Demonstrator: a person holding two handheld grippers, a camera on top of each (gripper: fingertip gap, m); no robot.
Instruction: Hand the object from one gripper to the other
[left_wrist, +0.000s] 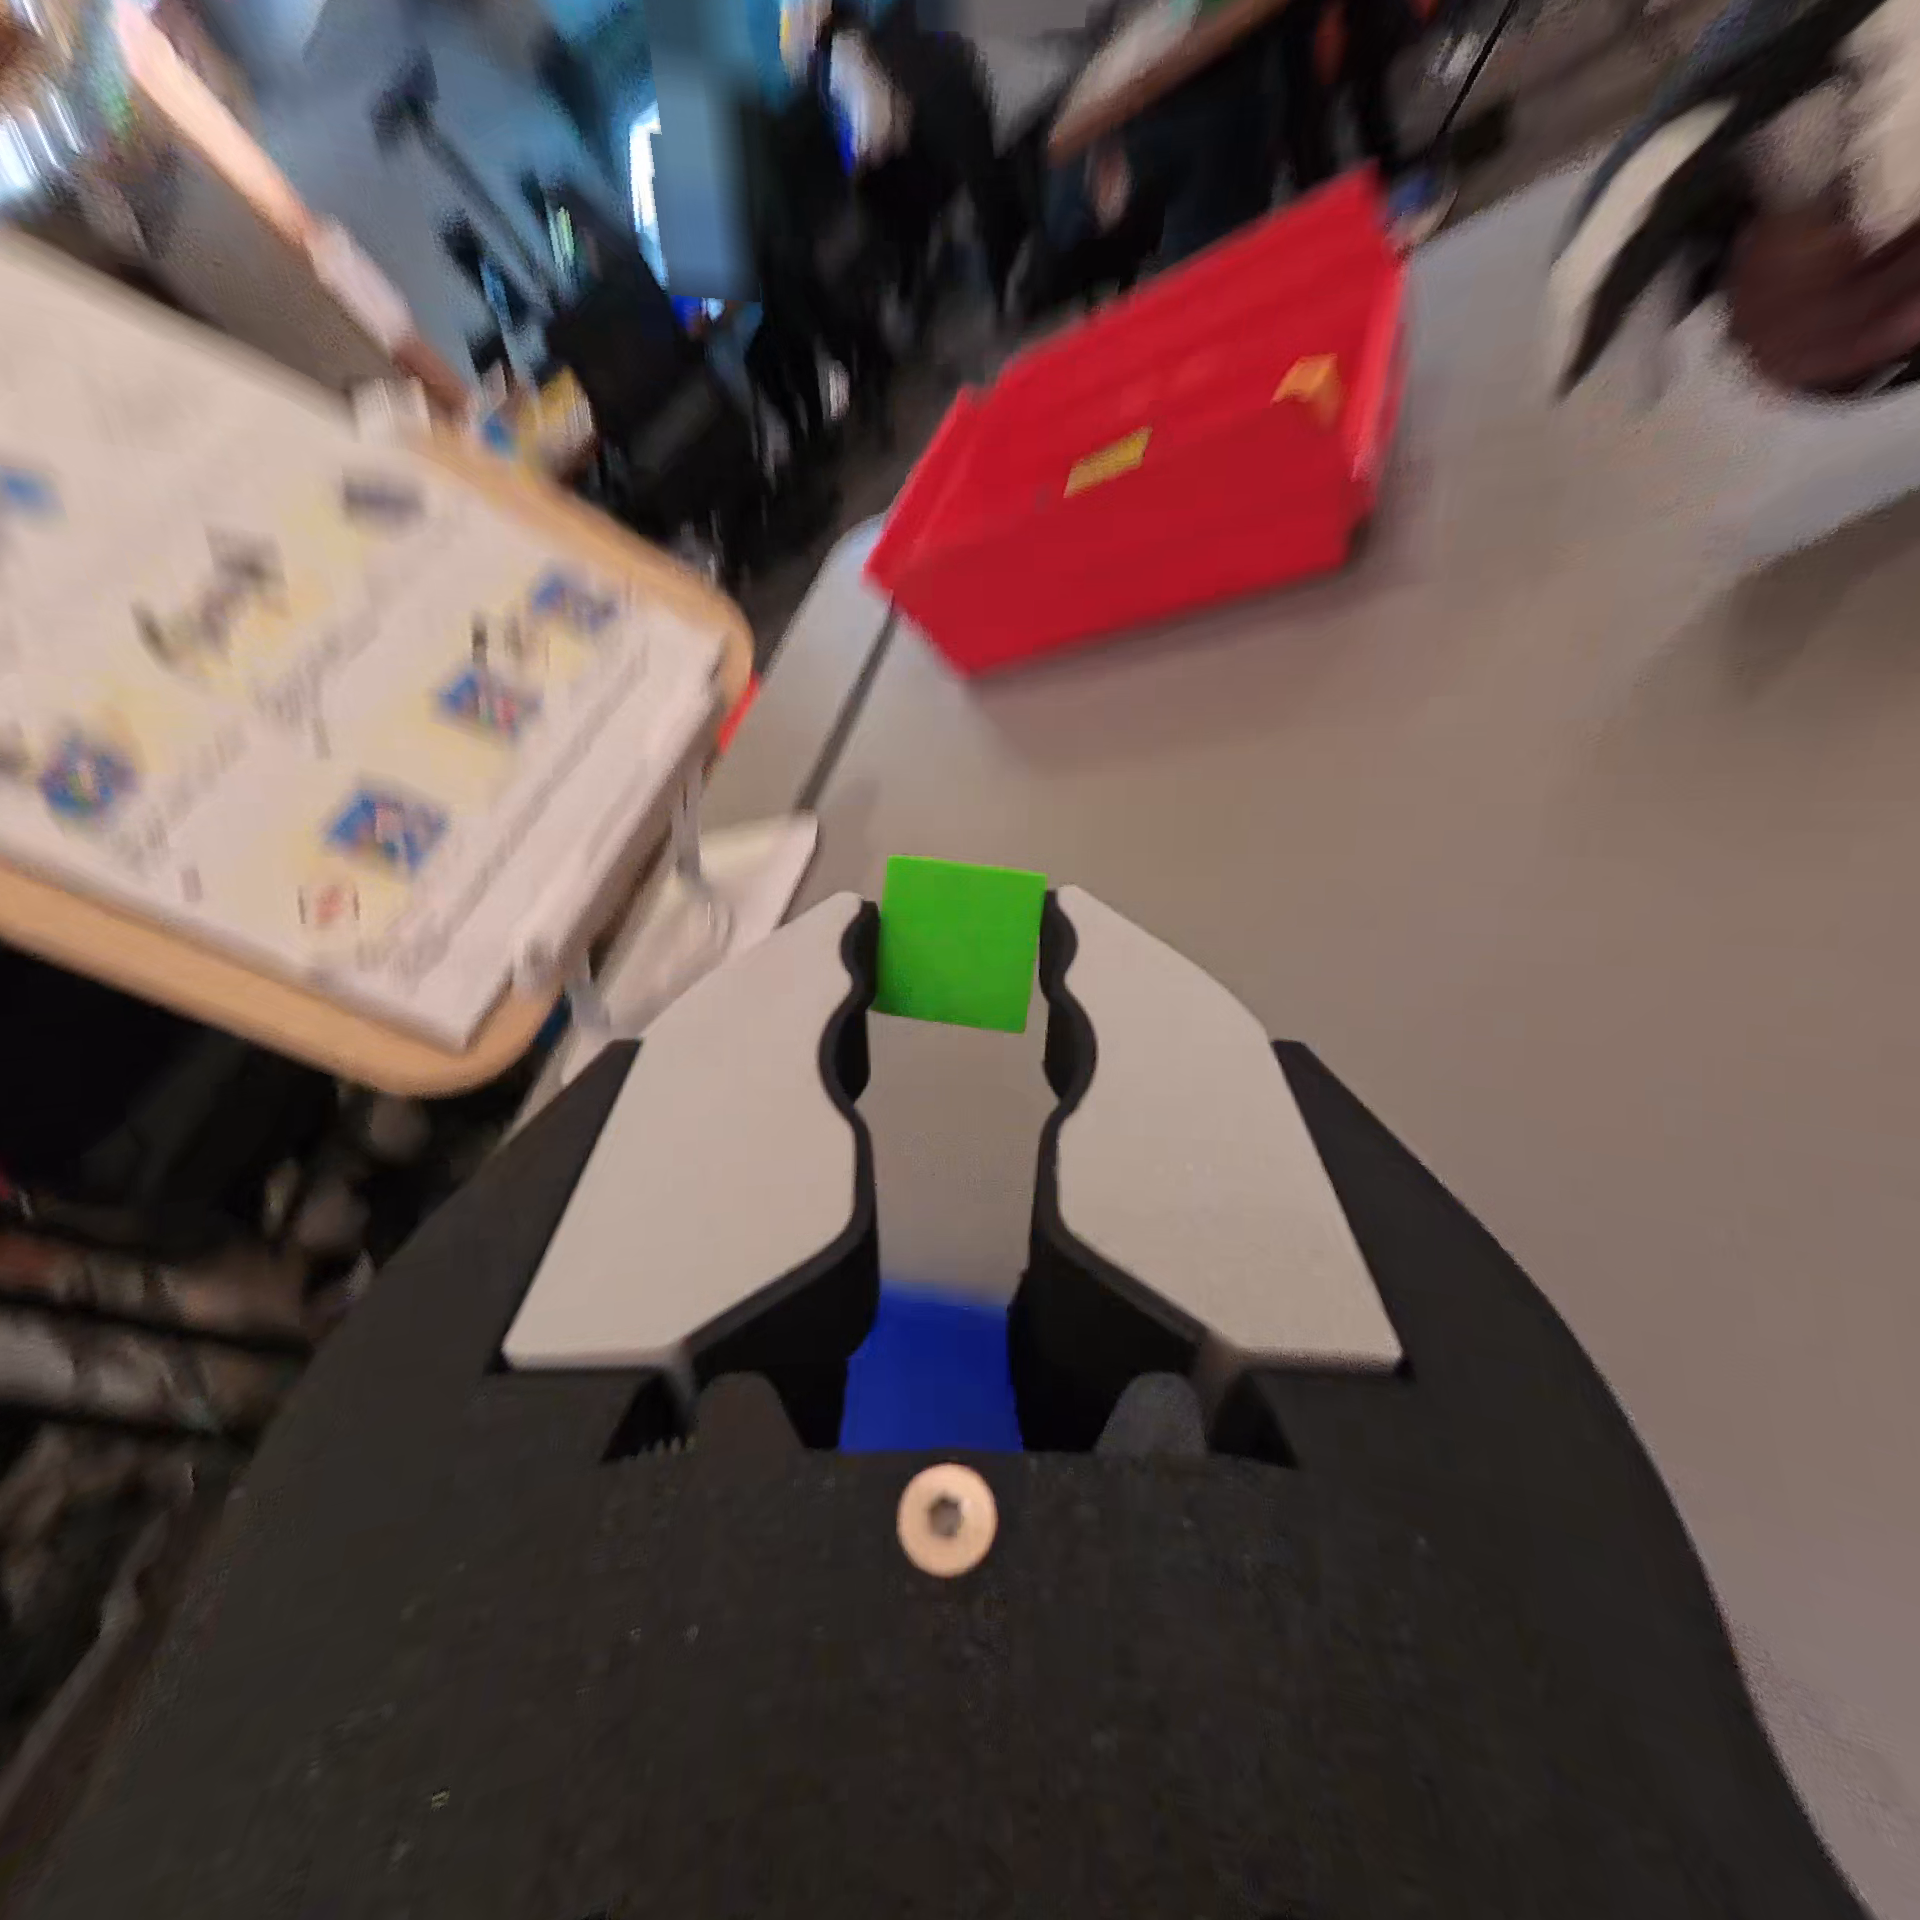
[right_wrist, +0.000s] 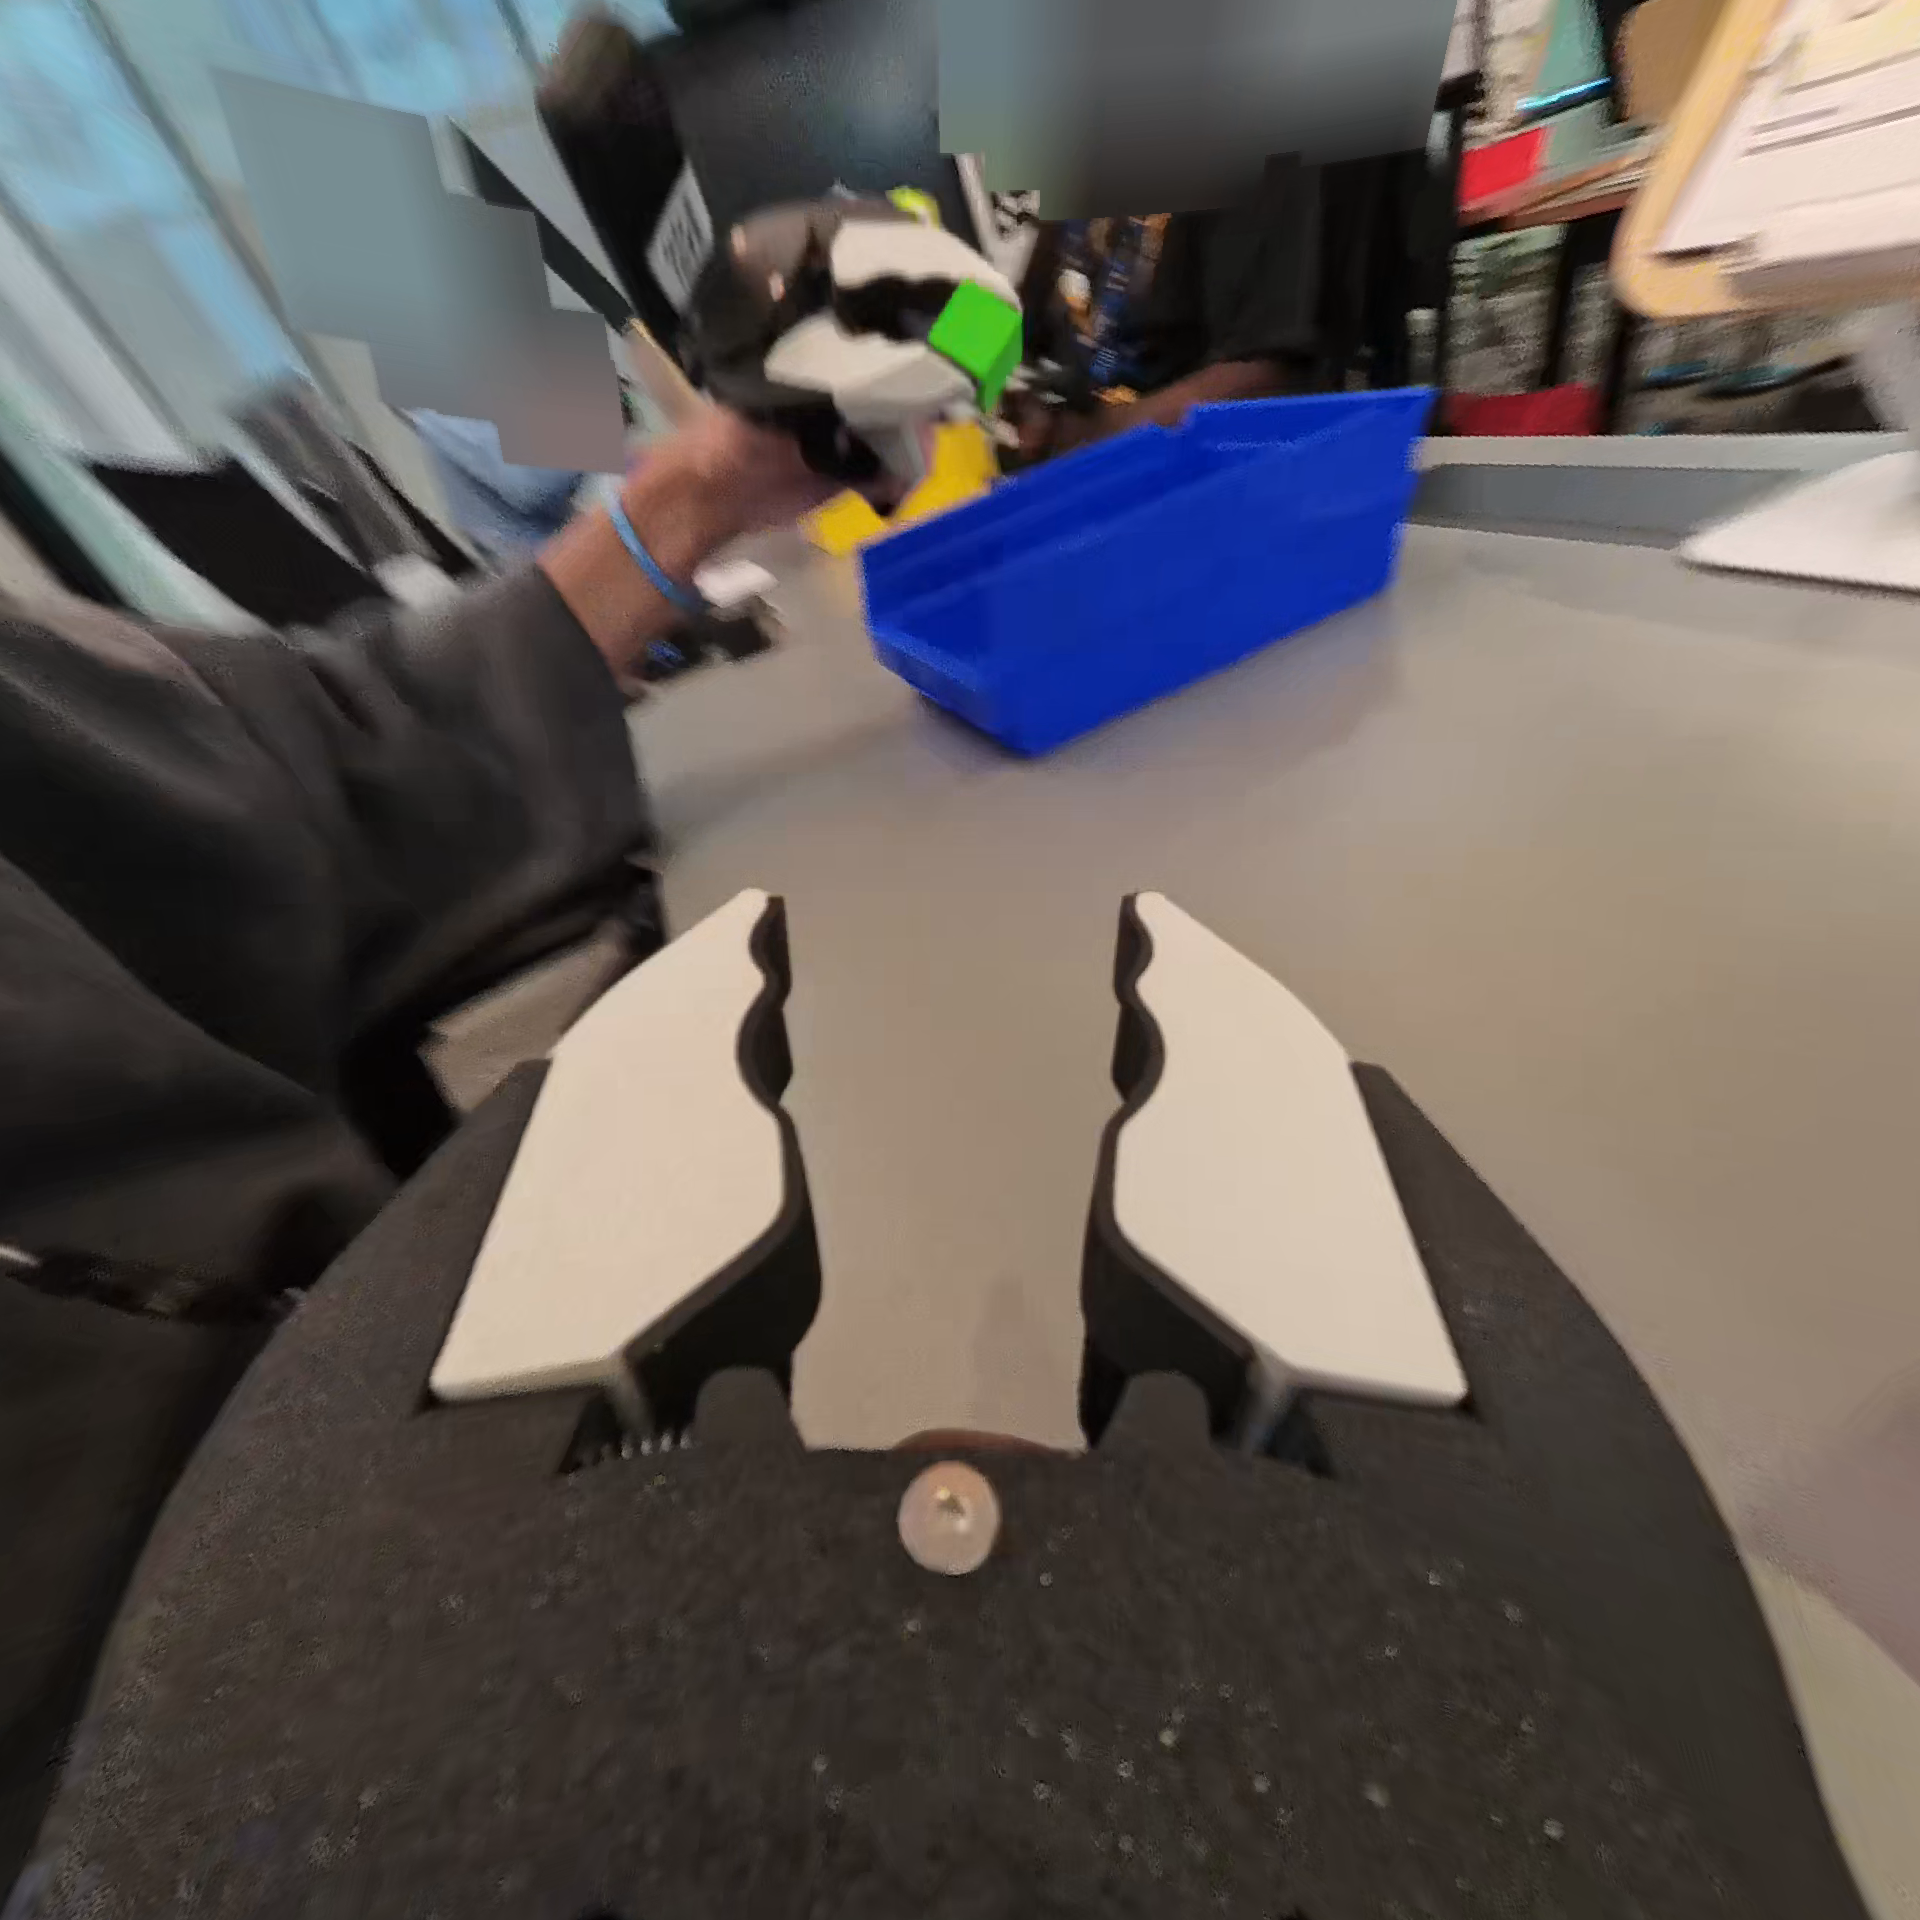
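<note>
The left gripper (left_wrist: 958, 935) pinches a green block (left_wrist: 958, 943) between its fingers above the bench (left_wrist: 1455, 935); the right gripper (right_wrist: 951, 914) stands wide, holding nothing.

Workshop — grey bench (right_wrist: 1455, 831), plastic parts bins (right_wrist: 1143, 561)

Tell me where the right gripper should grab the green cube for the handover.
Probably the free end of the green cube that sticks out past the left gripper, whose fingers cover two opposite sides. Bring the open right gripper in from the front, closing across the exposed faces.
</note>
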